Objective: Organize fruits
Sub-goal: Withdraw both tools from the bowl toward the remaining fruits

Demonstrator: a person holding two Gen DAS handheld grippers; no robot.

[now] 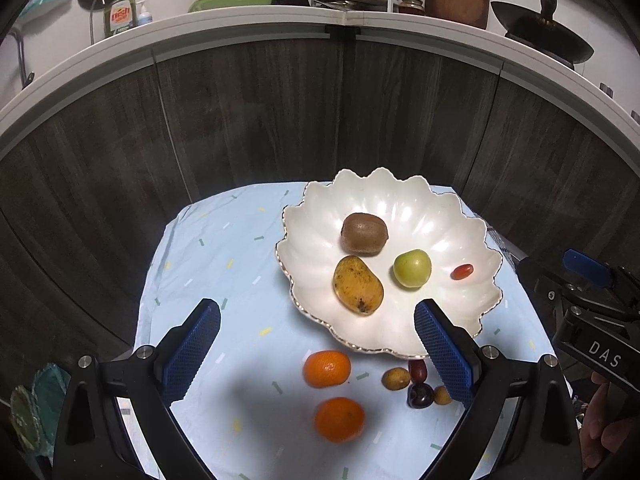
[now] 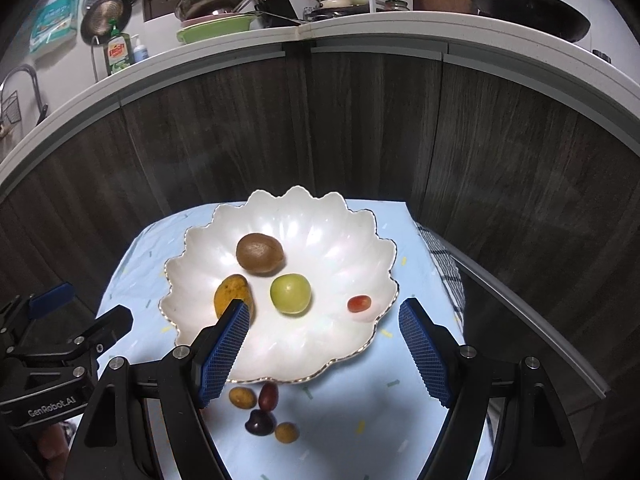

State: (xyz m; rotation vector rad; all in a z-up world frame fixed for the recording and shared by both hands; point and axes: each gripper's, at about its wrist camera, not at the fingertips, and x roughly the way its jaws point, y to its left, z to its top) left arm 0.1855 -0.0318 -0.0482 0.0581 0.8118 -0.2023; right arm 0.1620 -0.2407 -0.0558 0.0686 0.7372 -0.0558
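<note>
A white scalloped bowl (image 1: 448, 216) (image 2: 344, 240) holds a kiwi (image 1: 364, 234) (image 2: 260, 255), a yellow mango (image 1: 357, 284) (image 2: 230, 294), a green fruit (image 1: 412, 268) (image 2: 290, 293) and a small red tomato (image 1: 462, 271) (image 2: 359, 303). On the blue cloth in front lie two oranges (image 1: 327, 368) (image 1: 339, 419), two small yellow fruits (image 2: 242, 397) (image 2: 287, 432), a dark red one (image 2: 268, 396) and a dark cherry (image 2: 260, 422). My left gripper (image 1: 316, 344) is open and empty above the oranges. My right gripper (image 2: 324, 344) is open and empty over the bowl's front edge.
The light blue cloth (image 1: 224, 248) covers a small table against dark wood cabinet fronts (image 1: 280, 112). A white counter (image 1: 240, 28) above carries dishes, a pot and a wok. A checked towel (image 2: 444, 264) hangs at the table's right edge.
</note>
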